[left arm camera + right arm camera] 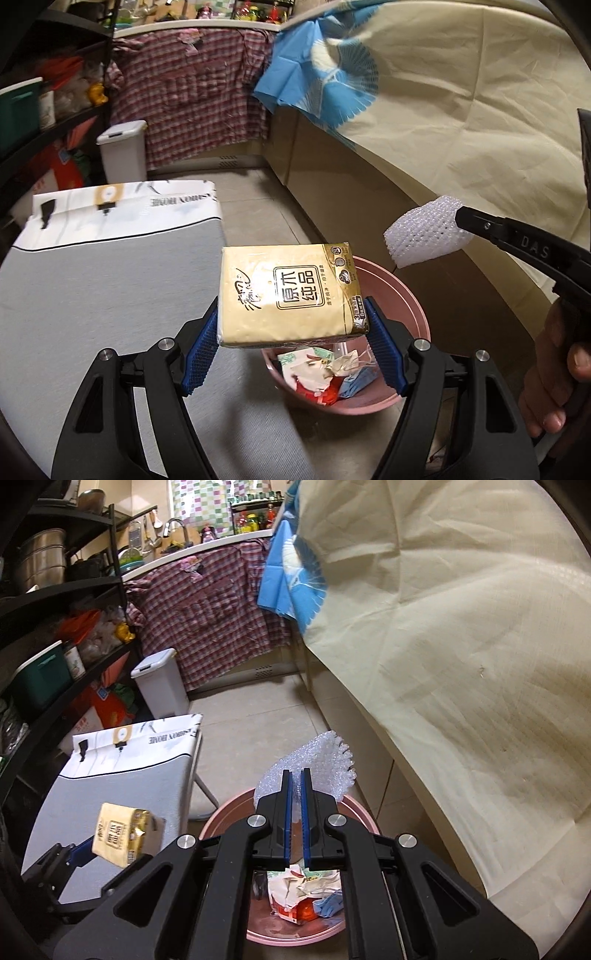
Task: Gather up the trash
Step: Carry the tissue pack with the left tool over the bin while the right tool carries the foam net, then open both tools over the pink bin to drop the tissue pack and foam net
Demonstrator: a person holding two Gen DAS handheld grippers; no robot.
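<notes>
My left gripper (291, 328) is shut on a yellow tissue pack (290, 293), its blue pads pressing both short sides. The pack hangs just over the near-left rim of a pink bin (410, 295) that holds crumpled paper and wrappers (325, 373). In the right wrist view the same pack (123, 836) sits at the lower left. My right gripper (296, 775) is shut on a white foam fruit net (325, 760), held above the pink bin (229, 812). From the left wrist view, the net (424, 236) floats right of the pack, with a hand (554, 369) on the right gripper's handle.
A grey ironing board (92, 288) with a printed white end stands left of the bin. A cream cloth (461, 664) drapes over a table on the right. A white pedal bin (159, 686), dark shelves (55, 646) and a plaid shirt (214, 609) lie beyond on tiled floor.
</notes>
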